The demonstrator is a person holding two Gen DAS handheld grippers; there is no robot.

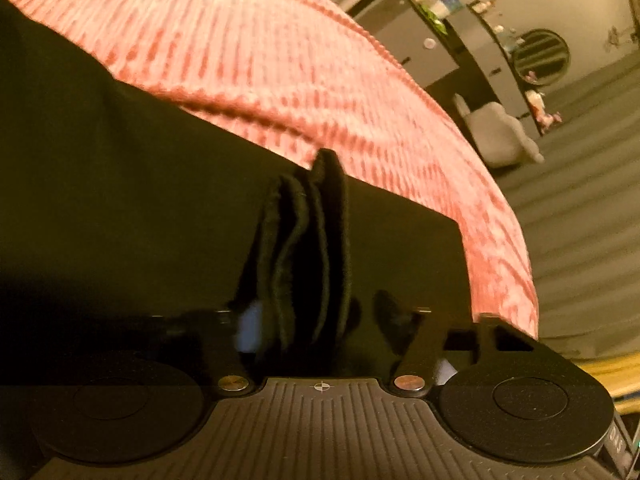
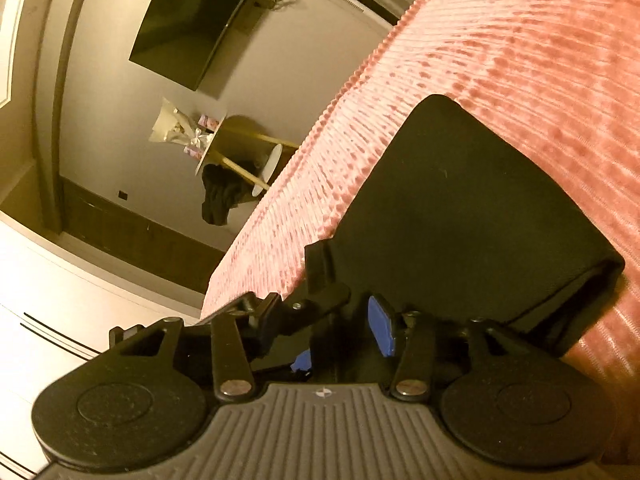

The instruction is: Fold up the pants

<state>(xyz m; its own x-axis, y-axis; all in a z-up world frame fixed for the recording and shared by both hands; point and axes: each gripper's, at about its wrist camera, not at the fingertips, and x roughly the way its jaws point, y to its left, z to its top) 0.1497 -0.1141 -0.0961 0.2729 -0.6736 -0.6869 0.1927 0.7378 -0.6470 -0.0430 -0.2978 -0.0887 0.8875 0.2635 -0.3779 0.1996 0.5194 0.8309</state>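
The black pants (image 1: pixel 120 200) lie folded on a pink ribbed bedspread (image 1: pixel 240 60). In the left wrist view my left gripper (image 1: pixel 316 320) holds a bunched stack of the pants' black edges (image 1: pixel 308 240) between its fingers. In the right wrist view the pants (image 2: pixel 460 208) form a folded dark slab on the bedspread (image 2: pixel 520 40). My right gripper (image 2: pixel 340 320) pinches a black corner of the pants (image 2: pixel 320 264) between its blue pads (image 2: pixel 380 324).
In the left wrist view a dark shelf unit (image 1: pixel 480 52) and a grey plush toy (image 1: pixel 500 132) stand beyond the bed's edge on grey floor. In the right wrist view a wall TV (image 2: pixel 200 20), a round side table (image 2: pixel 236 148) and a dark draped cloth (image 2: pixel 218 196) lie past the bed.
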